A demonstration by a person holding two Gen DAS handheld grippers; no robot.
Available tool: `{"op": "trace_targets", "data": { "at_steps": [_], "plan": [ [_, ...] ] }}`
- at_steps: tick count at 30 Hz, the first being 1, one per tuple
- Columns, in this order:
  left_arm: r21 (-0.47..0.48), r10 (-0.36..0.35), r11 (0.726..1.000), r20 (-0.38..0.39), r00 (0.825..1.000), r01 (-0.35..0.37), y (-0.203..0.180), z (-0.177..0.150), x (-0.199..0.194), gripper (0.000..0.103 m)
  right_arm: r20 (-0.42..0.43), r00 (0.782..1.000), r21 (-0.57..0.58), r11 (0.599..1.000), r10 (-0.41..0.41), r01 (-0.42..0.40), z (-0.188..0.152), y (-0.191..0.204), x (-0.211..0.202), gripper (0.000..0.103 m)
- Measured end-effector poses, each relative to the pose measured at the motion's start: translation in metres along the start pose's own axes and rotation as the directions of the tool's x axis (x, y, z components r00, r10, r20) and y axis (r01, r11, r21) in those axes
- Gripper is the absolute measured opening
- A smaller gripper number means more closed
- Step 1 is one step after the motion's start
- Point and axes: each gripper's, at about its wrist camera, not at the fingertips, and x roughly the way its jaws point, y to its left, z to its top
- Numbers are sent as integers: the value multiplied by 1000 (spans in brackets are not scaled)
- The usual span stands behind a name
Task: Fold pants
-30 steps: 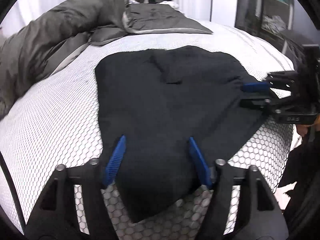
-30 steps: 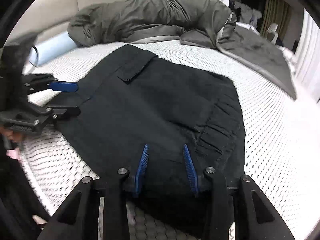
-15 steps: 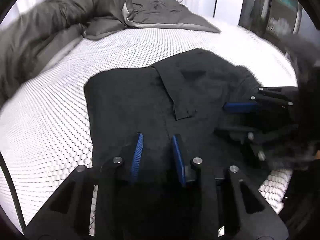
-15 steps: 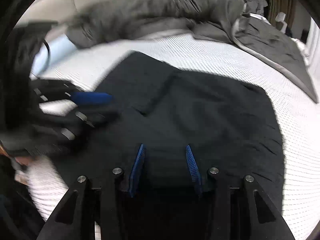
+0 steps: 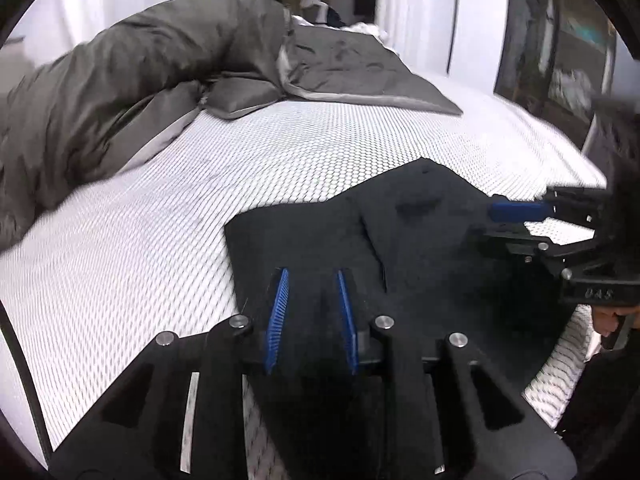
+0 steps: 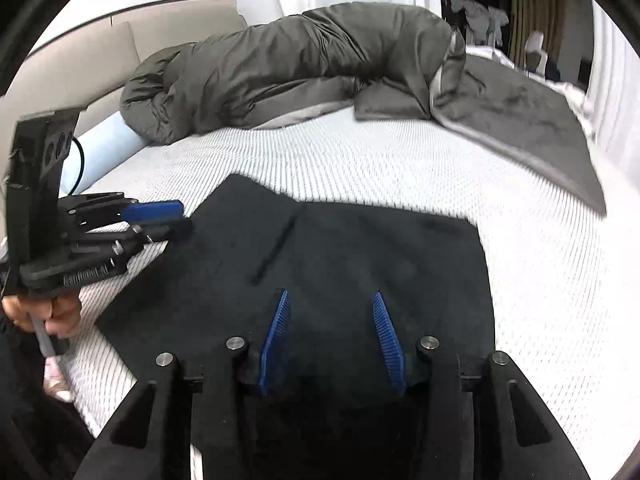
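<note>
Here the pants (image 6: pixel 360 252) lie broadside across the bed (image 6: pixel 540 260).

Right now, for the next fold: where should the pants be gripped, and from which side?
Probably the near edge of the black pants, toward both corners, coming in from the near side of the mattress with one finger under the cloth. They lie mostly flat, so only an edge gives a lip, and the far edge sits toward the grey duvet.
</note>
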Motion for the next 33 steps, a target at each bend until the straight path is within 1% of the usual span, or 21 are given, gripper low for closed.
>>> {"op": "trace_targets", "data": {
  "at_steps": [1, 3, 4, 6, 7, 8, 9, 11, 12, 14, 17, 19, 20, 22, 24, 25, 26, 29, 30, 31, 33],
  "plan": [
    [20, 17, 1000, -17, 1000, -17, -4, 12, 15, 21, -10, 1000, -1, 1000, 9, -9, 7, 4, 8, 45],
    [45, 56, 998, -74, 996, -53, -7, 18, 41, 21, -44, 999, 3, 1000, 18, -18, 13, 9, 24, 45],
    [55, 64, 997, -101, 993, -59, -7, 18, 51, 21, -78, 997, 2, 1000, 18, -17, 15, 9, 39, 45],
    [74, 52, 996, -120, 991, -44, -6, 19, 68, 21, -183, 983, -19, 1000, -19, 16, 9, 7, 72, 44],
    [82, 37, 996, -119, 992, -28, -4, 18, 71, 21, -195, 980, -38, 999, -26, 18, 6, 8, 77, 44],
    [80, 18, 997, -109, 994, -9, -1, 16, 70, 21, -186, 982, -55, 998, -28, 18, 3, 7, 76, 44],
    [73, 12, 997, -103, 995, -4, 2, 14, 69, 21, -190, 980, -71, 997, -57, 44, 1, 5, 71, 44],
    [35, 2, 999, -98, 995, 2, 9, 10, 66, 21, -190, 967, -122, 982, -169, 147, -5, -5, 60, 44],
    [21, -1, 1000, -95, 995, 3, 12, 10, 66, 21, -191, 967, -116, 982, -172, 152, -9, -14, 55, 44],
    [8, 8, 1000, -93, 996, -7, 12, 12, 60, 21, -181, 979, -38, 995, -94, 88, -13, -31, 45, 44],
    [-32, 11, 999, -95, 995, -14, 15, 17, 52, 22, -153, 983, -49, 994, -102, 95, -14, -26, 33, 46],
    [-37, 0, 999, -87, 996, -4, 9, 19, 41, 24, -133, 988, -49, 996, -75, 69, -16, -22, 22, 49],
    [-33, 2, 999, -77, 997, -4, 3, 18, 33, 27, -127, 991, -36, 999, -37, 33, -18, -20, 14, 49],
    [-35, -10, 999, -54, 999, 8, -7, 13, 13, 41, -104, 995, -17, 1000, 12, -14, -22, -19, 2, 49],
    [-22, -15, 1000, -27, 1000, 14, -22, 2, -3, 86, -104, 993, -6, 999, 52, -53, -32, -19, -4, 50],
    [1, -10, 1000, -22, 1000, 10, -33, -6, -11, 90, -109, 991, -13, 997, 76, -78, -38, -15, -4, 49],
    [45, -4, 999, -27, 1000, 5, -45, -15, -15, 90, -120, 987, -32, 993, 106, -110, -49, -16, -5, 49],
    [111, 28, 994, -85, 996, -19, -65, -38, -18, 90, -123, 990, -55, 995, 72, -79, -66, -23, -16, 46],
    [119, 42, 992, -88, 995, -31, -67, -47, -20, 90, -107, 993, -46, 998, 48, -54, -69, -31, -25, 46],
    [118, 44, 992, -84, 995, -34, -67, -56, -22, 90, -95, 994, -22, 999, 47, -49, -72, -39, -32, 48],
    [80, 50, 996, -80, 996, -44, -60, -70, -25, 92, -75, 996, 59, 997, 49, -45, -82, -60, -47, 49]
  ]
}}
